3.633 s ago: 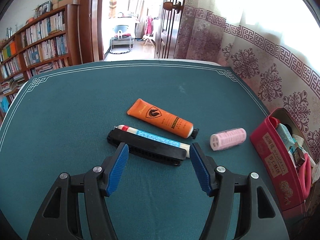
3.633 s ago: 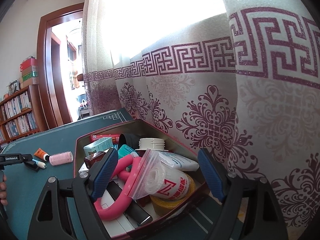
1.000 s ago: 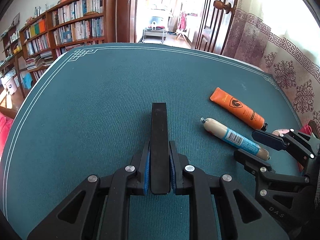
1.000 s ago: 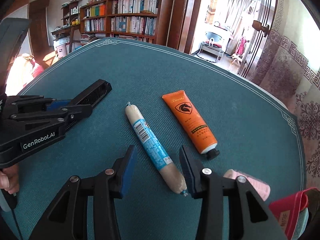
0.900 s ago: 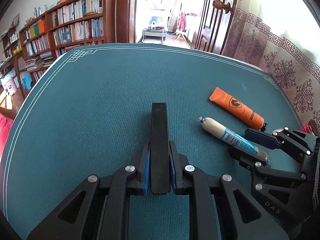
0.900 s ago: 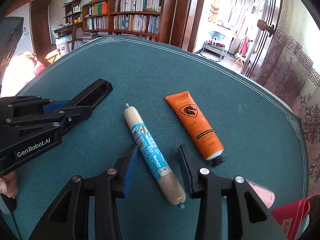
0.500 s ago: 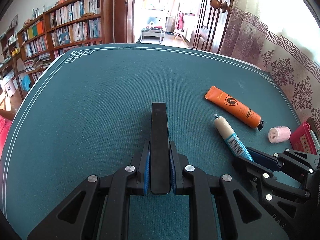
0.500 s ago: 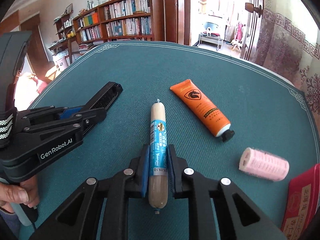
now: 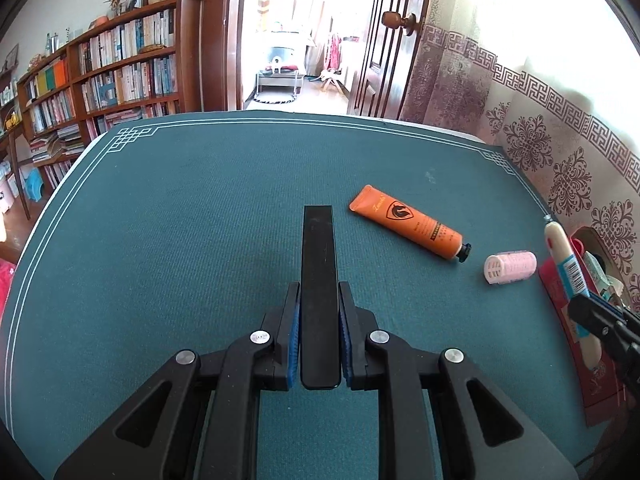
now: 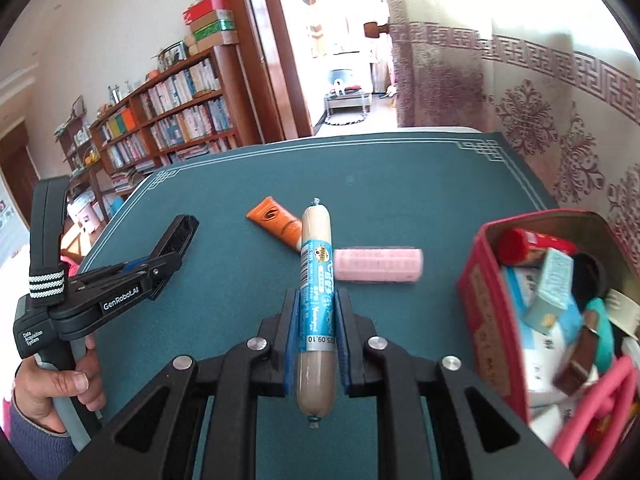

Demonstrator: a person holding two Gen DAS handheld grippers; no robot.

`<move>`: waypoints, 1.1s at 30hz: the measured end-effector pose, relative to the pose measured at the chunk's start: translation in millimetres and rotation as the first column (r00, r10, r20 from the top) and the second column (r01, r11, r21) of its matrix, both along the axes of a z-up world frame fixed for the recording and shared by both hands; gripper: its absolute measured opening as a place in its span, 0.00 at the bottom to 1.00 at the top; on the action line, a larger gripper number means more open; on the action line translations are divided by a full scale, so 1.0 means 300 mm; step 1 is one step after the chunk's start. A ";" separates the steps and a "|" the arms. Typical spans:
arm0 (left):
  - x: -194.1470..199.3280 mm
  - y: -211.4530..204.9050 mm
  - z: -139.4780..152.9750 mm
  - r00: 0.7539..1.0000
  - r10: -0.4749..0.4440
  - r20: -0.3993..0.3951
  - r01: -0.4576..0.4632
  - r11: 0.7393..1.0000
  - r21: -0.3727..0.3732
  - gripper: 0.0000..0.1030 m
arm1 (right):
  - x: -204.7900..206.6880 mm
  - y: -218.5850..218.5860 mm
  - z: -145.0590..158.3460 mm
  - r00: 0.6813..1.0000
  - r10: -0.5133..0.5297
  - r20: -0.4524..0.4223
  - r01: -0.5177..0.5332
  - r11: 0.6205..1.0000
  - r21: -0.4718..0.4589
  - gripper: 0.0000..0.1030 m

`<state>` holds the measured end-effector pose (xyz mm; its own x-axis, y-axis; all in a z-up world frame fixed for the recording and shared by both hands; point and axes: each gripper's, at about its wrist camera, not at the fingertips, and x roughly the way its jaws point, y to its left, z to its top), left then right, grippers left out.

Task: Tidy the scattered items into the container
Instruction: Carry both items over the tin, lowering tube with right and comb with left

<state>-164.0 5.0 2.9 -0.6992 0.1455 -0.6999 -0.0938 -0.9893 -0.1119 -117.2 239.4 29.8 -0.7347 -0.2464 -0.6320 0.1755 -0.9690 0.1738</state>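
Clamping a black comb [image 9: 318, 280] between its blue pads, the left hand-held gripper [image 9: 318, 336] holds it lifted above the green counter [image 9: 180, 240], the comb pointing straight ahead along the fingers. From the right wrist view, the right hand-held gripper [image 10: 316, 344] is closed on a sausage stick [image 10: 316, 280] with a blue label; its brown end juts back past the pads and its tan tip reaches forward over the counter. At the left of that view, the left hand-held gripper appears from the side, with a person's hand [image 10: 60, 388] wrapped around its grey handle and the comb's bristled edge showing.

Just right of the sausage stick, the red container [image 10: 486, 304] stands near the counter's right edge beside the patterned curtain [image 10: 560, 120]. It is already crowded with boxes, a pink looped item and other small things, blurred in this view. In the left wrist view the sausage stick hangs in front of the container's near wall.

Farther out on the counter lies a pink hair roller [image 9: 510, 267] on its side, and just beyond it an orange tube [image 9: 408, 226] with a black cap, cap end towards the roller; the two lie near each other but apart.

Beyond the counter stand a bookshelf [image 9: 100, 76] and an open doorway [image 9: 296, 40].
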 end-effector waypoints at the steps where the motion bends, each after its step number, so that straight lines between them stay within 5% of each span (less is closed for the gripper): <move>1: 0.006 0.012 0.006 1.000 -0.011 -0.005 0.011 1.000 -0.002 0.17 | 0.017 0.044 0.016 0.999 -0.036 -0.010 0.036 0.999 -0.002 0.18; 12: 0.068 0.144 0.055 0.988 -0.147 -0.037 0.146 0.989 -0.019 0.17 | 0.136 0.390 0.058 0.928 -0.371 -0.027 0.372 0.927 0.048 0.18; 23: 0.134 0.255 0.102 0.956 -0.289 -0.045 0.291 0.956 0.036 0.17 | 0.130 0.479 0.003 0.897 -0.441 -0.020 0.442 0.896 0.054 0.19; 33: 0.161 0.381 0.123 0.926 -0.376 -0.030 0.377 0.925 0.038 0.17 | 0.234 0.454 0.033 0.846 -0.490 -0.211 0.517 0.851 0.097 0.22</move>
